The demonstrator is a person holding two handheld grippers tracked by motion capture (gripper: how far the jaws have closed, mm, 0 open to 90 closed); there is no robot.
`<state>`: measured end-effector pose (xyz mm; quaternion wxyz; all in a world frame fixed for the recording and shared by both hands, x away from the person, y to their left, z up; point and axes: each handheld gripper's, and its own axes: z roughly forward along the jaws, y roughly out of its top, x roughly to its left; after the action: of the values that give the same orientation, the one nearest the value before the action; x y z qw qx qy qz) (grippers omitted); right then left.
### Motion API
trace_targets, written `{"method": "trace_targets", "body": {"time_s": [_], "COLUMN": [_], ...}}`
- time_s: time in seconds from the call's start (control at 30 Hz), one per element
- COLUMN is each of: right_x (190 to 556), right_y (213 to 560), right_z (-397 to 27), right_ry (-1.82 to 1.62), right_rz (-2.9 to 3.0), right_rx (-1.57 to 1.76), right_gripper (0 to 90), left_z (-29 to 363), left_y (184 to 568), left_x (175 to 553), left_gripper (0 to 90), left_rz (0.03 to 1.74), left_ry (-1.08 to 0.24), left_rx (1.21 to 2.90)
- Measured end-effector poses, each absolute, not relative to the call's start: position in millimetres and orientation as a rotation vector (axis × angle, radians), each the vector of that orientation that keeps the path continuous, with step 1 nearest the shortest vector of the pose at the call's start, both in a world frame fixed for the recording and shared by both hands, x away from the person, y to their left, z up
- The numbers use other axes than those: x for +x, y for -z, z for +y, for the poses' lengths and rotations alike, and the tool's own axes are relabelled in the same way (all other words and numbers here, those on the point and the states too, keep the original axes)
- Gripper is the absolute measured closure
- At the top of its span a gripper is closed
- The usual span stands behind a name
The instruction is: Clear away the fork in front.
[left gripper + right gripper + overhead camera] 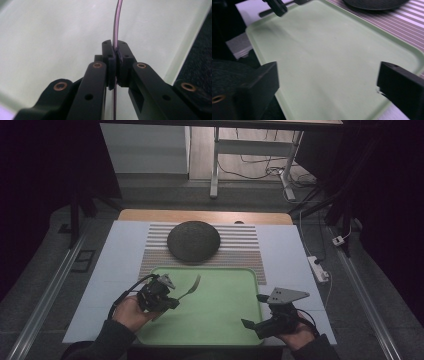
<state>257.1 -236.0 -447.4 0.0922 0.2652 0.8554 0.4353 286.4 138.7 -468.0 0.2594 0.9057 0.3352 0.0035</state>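
A metal fork (190,288) hangs over the left part of the pale green tray (225,320), tines pointing up toward the far side. My left gripper (167,301) is shut on its handle; in the left gripper view the thin handle (116,22) runs straight up from between the closed pads. My right gripper (256,311) stands wide open at the tray's near right corner with nothing between its jaws. From the right gripper view the bare tray (324,62) spreads out ahead.
A dark round plate (193,240) lies upside-down looking on a striped placemat (240,251) beyond the tray. A white sheet (285,255) covers the table. A power strip (319,268) lies off the table's right edge.
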Motion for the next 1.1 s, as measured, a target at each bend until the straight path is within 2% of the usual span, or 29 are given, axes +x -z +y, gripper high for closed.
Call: {"method": "trace_targets", "body": {"time_s": [0.17,0.4,0.73,1.1], "right_x": [252.0,245.3,232.5,228.4], "right_y": [448.6,451.9,454.1,452.7], "right_z": [-244.0,-255.7,-265.9,-271.8], "right_ry": [-1.243,-1.218,-1.154,-1.171], "right_rz": [2.490,2.460,2.452,2.434], "right_rx": [0.856,0.906,0.905,0.916], "right_gripper": [0.0,0.0,0.0,0.0], "left_z": [150.8,162.2,174.2,168.6], "left_y": [468.5,478.7,499.9,508.2], "left_x": [282.0,282.6,293.9,296.6], "left_gripper": [85.9,85.8,85.6,82.7], "left_rz": [1.009,1.211,1.401,1.418], "left_ry": [-0.028,0.051,0.121,0.107], "left_rx": [2.405,2.334,2.318,2.372]}}
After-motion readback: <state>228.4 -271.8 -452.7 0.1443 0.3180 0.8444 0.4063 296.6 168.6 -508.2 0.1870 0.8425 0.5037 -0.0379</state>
